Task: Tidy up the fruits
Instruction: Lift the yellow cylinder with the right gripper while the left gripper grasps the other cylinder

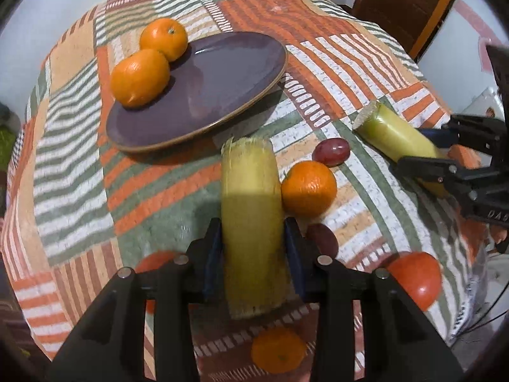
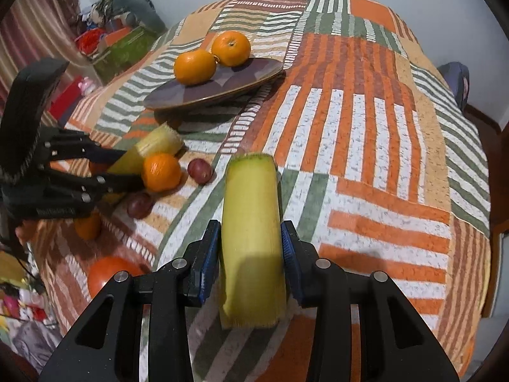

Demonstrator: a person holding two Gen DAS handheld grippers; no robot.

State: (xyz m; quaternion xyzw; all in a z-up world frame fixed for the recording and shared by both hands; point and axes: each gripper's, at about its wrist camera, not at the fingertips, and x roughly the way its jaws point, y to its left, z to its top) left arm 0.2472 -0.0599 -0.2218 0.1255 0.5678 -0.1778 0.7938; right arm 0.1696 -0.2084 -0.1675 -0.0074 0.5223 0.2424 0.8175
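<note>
My left gripper [image 1: 253, 242] is shut on a yellow-green sugarcane piece [image 1: 249, 216], held above the table. My right gripper [image 2: 251, 242] is shut on a second sugarcane piece [image 2: 251, 235]; it also shows in the left wrist view [image 1: 394, 137]. A purple plate [image 1: 222, 89] holds two oranges [image 1: 140, 76] [image 1: 163, 38] at its left edge. On the cloth lie an orange [image 1: 308, 187], two red grapes [image 1: 331, 151] [image 1: 323, 238], a tomato [image 1: 416, 278] and another orange [image 1: 278, 348]. The left gripper shows in the right wrist view [image 2: 127, 168].
The round table [image 2: 366, 146] has a striped patchwork cloth. A wooden chair [image 1: 404, 3] stands behind it at the right. Boxes and clutter [image 2: 117, 38] lie on the floor beyond the table's left side. Another orange fruit [image 1: 152, 264] sits under my left fingers.
</note>
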